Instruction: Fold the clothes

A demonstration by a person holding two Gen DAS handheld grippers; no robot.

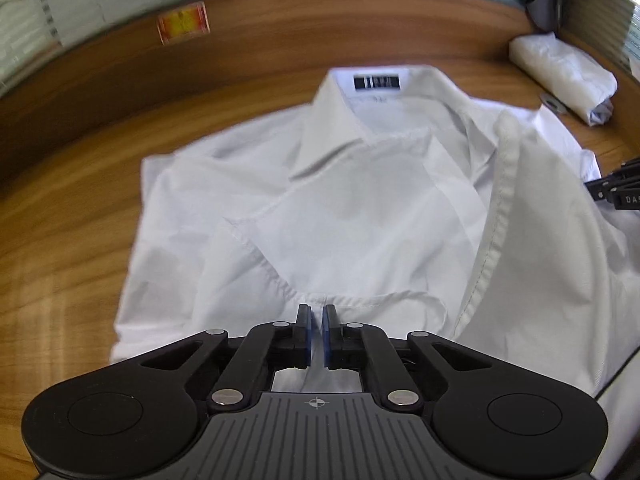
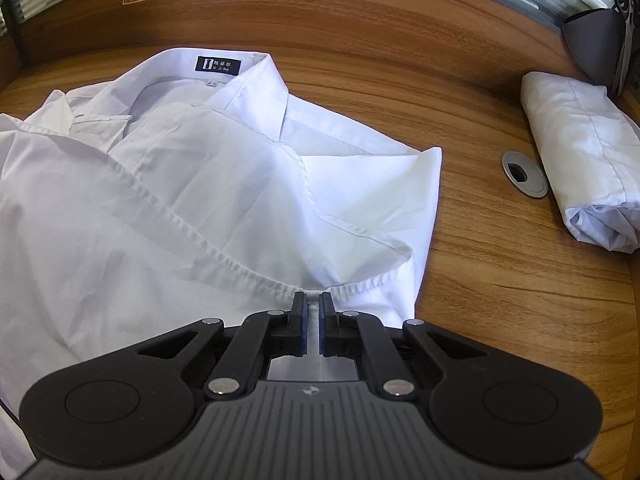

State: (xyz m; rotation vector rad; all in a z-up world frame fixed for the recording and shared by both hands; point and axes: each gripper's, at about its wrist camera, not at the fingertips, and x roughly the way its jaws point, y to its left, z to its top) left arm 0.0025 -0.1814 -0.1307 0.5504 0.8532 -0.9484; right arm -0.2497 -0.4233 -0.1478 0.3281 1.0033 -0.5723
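Observation:
A white collared shirt (image 1: 360, 200) lies on the wooden table (image 1: 80, 200), collar and black label at the far end. My left gripper (image 1: 316, 312) is shut on the shirt's near hem and lifts it a little. In the right wrist view the same shirt (image 2: 200, 200) fills the left and middle. My right gripper (image 2: 313, 300) is shut on a stitched hem edge of the shirt. The right gripper's black body (image 1: 616, 192) shows at the right edge of the left wrist view.
A folded white garment (image 2: 584, 160) lies at the far right of the table (image 2: 500, 280), next to a round metal cable grommet (image 2: 524, 174). A grey object (image 2: 596, 40) stands in the back right corner. A red-yellow sticker (image 1: 184, 22) is on the back edge.

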